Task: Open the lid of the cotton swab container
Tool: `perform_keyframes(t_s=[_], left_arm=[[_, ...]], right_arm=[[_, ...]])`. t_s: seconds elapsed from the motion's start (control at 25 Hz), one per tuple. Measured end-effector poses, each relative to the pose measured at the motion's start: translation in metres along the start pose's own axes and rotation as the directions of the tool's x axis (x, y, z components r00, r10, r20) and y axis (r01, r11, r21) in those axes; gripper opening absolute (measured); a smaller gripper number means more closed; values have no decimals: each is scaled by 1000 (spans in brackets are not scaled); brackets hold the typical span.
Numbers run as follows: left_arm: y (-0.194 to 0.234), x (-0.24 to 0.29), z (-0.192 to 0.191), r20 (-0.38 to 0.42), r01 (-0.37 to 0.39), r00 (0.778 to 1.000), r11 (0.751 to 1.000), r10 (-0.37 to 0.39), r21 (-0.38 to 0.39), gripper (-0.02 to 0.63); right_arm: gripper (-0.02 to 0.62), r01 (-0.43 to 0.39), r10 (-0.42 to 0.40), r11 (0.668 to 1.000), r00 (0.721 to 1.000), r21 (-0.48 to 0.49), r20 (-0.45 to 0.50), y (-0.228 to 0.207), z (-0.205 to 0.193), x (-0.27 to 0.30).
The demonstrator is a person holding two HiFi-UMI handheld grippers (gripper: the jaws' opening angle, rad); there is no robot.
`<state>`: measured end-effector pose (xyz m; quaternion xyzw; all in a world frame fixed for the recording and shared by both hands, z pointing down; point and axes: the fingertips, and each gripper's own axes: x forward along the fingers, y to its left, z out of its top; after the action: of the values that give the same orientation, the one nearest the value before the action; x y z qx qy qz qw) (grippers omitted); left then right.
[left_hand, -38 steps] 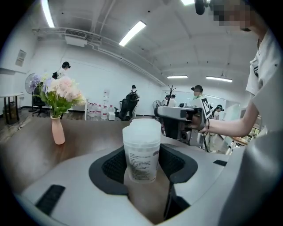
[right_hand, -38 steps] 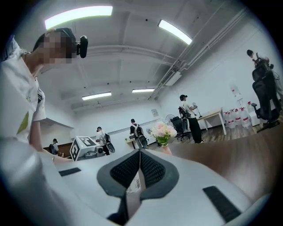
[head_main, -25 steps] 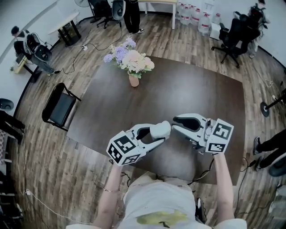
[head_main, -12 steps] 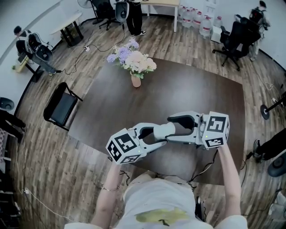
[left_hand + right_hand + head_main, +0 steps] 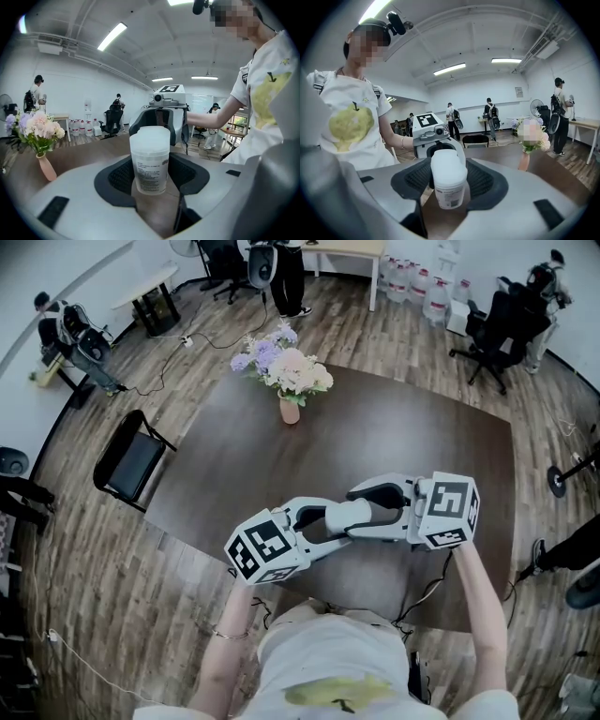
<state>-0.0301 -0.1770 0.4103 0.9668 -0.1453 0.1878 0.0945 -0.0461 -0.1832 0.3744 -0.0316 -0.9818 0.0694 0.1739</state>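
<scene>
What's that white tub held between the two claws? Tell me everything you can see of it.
The cotton swab container is a round tub of cloudy white plastic with a printed label, lid seemingly on. It lies roughly level above the table, clamped in the fingers of the left gripper; those of the right gripper, which have just been closing, hug its other end.

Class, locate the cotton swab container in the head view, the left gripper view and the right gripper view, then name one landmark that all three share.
Head view: cotton swab container just below centre, lying sideways.
Left gripper view: container at centre, upright.
Right gripper view: container low centre.
Shared landmark: flower vase, at left, at right.
</scene>
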Motion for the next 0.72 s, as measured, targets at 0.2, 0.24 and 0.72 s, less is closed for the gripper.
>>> perform_keyframes(t_s=[0.2,0.24,0.72], left_arm=[[0,-1,0,14,5,1000,1000,-4,-19,230],[-1,-1,0,19,7,1000,1000,-7,-26,230],[3,1,1,50,17,999,997,-13,-70,232]], right_arm=[[238,-17,16,997,1000,75,22,-3,-1,0],[238,-23,21,996,999,90,29,-3,-1,-1],[238,-81,57,970,992,228,112,-13,-3,-3]])
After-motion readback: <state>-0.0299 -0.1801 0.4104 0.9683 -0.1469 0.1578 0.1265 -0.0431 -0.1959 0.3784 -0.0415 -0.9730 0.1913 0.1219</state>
